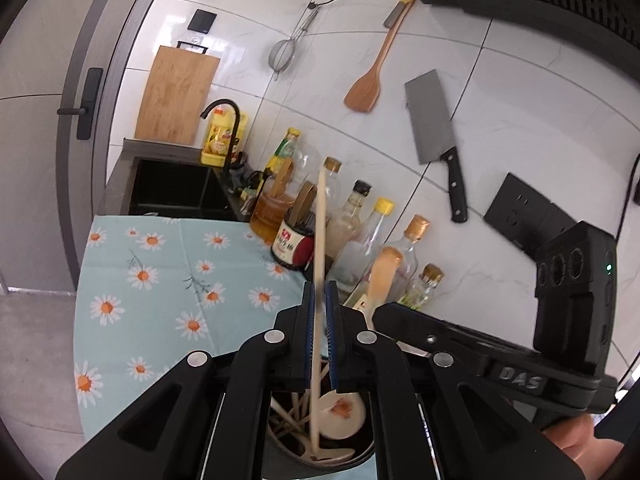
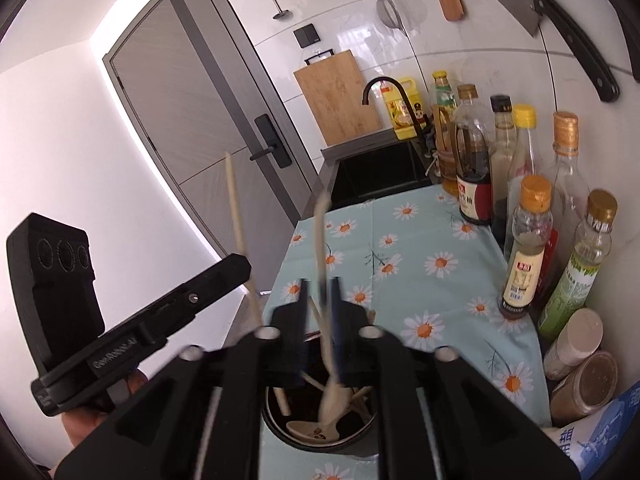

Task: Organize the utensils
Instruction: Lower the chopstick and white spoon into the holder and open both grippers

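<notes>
Most of the dark pot (image 1: 362,458) is hidden behind the claws, so the jumble of pale utensils inside is hard to sort out. The left claw (image 1: 320,292) is pinching a long cream ladle (image 1: 319,240), its bowl down in the pot. The right claw (image 2: 320,286) is spread, with a blurred cream spoon (image 2: 320,240) loose between its fingers, above the pot on the daisy-cloth surface (image 2: 420,240).

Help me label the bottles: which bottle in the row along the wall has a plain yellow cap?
The tall clear bottle beside the black-capped bottle. Its cap is plain yellow plastic; the bottles to its right have gold caps.
</notes>
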The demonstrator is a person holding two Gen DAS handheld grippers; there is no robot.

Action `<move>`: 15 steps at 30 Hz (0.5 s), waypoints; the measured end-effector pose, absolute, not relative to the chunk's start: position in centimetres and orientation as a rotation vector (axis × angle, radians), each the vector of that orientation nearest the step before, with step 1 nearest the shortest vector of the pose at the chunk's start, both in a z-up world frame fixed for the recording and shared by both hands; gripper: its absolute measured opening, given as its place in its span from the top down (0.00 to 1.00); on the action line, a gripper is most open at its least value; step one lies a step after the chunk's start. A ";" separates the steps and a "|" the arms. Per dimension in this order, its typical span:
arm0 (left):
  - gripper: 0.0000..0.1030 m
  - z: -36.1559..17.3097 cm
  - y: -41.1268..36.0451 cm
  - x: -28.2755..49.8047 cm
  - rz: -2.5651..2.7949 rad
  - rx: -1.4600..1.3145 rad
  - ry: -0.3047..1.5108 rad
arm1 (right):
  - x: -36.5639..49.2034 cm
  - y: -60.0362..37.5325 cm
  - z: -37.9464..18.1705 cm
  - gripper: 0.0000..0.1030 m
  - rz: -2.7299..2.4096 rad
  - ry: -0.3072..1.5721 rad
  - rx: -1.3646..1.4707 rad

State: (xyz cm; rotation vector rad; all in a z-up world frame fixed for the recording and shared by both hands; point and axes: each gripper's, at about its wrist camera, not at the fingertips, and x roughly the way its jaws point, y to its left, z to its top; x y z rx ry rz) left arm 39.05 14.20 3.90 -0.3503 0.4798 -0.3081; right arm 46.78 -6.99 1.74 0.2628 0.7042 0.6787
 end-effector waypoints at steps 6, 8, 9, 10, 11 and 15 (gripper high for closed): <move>0.95 3.8 14.7 38.3 -0.304 -0.354 0.491 | 46.1 -8.0 2.1 0.72 0.666 0.699 0.280; 0.95 4.2 14.8 37.6 -0.301 -0.351 0.485 | 45.7 -8.3 2.4 0.72 0.666 0.694 0.288; 0.95 4.3 14.9 37.4 -0.299 -0.349 0.482 | 45.5 -8.5 2.6 0.72 0.664 0.691 0.289; 0.95 4.4 14.9 37.1 -0.298 -0.349 0.481 | 45.3 -8.6 2.7 0.72 0.666 0.688 0.289; 0.95 4.6 15.0 36.7 -0.297 -0.347 0.479 | 45.0 -8.7 2.9 0.71 0.669 0.686 0.288; 0.95 5.0 15.0 35.6 -0.290 -0.335 0.469 | 43.9 -8.7 3.4 0.69 0.678 0.673 0.273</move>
